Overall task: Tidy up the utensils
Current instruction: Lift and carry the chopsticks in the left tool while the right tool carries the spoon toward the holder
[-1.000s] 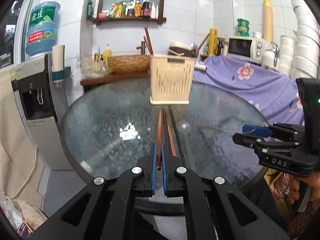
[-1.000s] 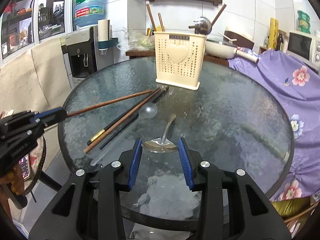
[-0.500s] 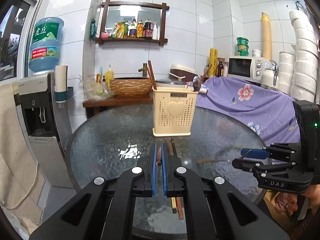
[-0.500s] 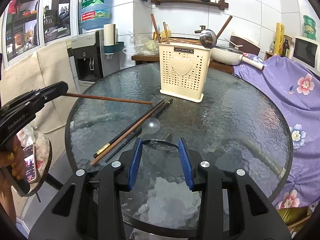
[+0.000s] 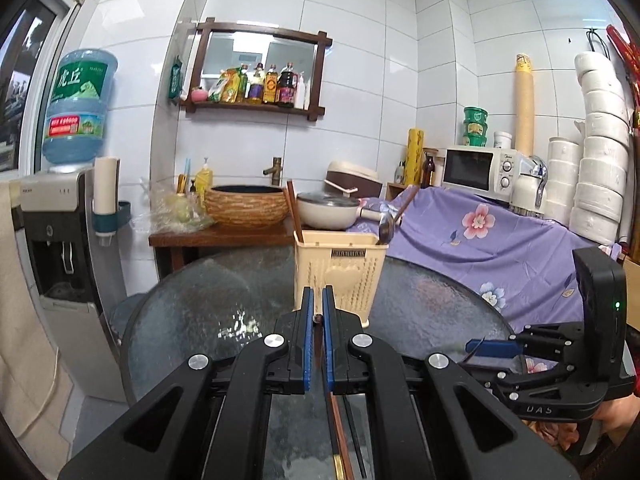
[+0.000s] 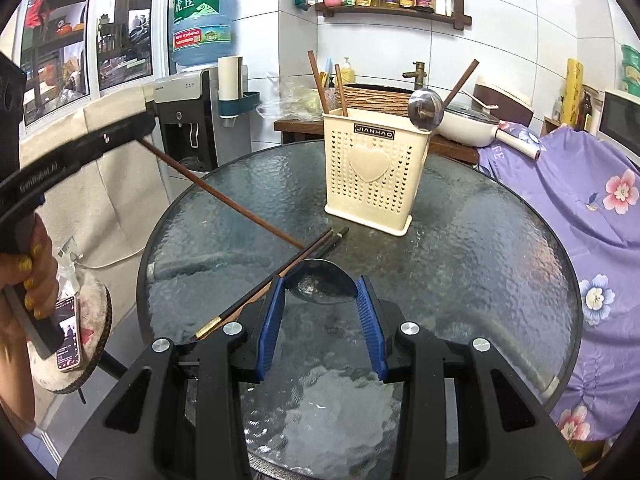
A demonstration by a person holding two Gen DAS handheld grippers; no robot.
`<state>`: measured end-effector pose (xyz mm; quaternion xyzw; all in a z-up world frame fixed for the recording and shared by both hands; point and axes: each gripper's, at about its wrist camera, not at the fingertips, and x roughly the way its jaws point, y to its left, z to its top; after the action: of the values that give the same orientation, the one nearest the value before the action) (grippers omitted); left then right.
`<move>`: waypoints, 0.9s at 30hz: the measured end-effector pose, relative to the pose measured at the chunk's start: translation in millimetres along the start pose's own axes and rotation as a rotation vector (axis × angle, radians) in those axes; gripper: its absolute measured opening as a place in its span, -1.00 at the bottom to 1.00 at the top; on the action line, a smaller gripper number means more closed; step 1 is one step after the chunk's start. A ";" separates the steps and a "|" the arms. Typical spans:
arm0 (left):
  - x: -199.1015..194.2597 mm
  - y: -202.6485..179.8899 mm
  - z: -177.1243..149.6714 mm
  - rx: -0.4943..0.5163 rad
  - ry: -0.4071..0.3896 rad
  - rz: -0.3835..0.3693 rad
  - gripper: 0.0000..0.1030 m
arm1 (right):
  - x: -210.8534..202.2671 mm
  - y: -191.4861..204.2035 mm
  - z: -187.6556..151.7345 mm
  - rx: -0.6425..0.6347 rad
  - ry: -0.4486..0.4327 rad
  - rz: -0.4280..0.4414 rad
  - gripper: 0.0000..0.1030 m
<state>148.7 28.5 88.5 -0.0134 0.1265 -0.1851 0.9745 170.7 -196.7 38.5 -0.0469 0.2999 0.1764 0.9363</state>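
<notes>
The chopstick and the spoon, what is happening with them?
A person is tidying utensils on a glass table with a gripper in each hand. The left gripper is shut on one brown chopstick, held above the table. The right gripper is clamped on a metal spoon by its bowl. A cream basket already holds chopsticks and a ladle. More chopsticks lie on the glass.

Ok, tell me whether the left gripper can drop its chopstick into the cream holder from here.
Probably yes. The left gripper is shut on the chopstick, lifted off the glass table; the way to the cream holder looks clear, and its open top has room beside the chopsticks and ladle already inside.
</notes>
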 end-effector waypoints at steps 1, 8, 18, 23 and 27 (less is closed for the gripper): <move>1.5 0.0 3.7 0.000 -0.004 -0.004 -0.92 | 0.6 -1.7 1.8 0.003 0.004 0.007 -0.27; 15.7 2.1 25.6 0.000 -0.005 -0.027 -0.92 | 2.6 -10.4 11.7 0.016 0.017 0.029 -0.27; 35.9 1.9 52.2 0.017 0.028 -0.069 -0.92 | 3.8 -21.1 29.3 0.022 0.043 0.071 -0.27; 43.4 1.4 67.1 0.032 0.040 -0.079 -0.92 | 2.6 -27.3 44.1 0.035 0.064 0.113 -0.27; 48.6 7.7 85.8 0.011 0.046 -0.102 -0.92 | 0.7 -29.6 58.7 0.032 0.072 0.129 -0.27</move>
<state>216.7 16.2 159.2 -0.0101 0.1471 -0.2357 0.9606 213.8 -212.8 85.5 -0.0187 0.3385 0.2297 0.9123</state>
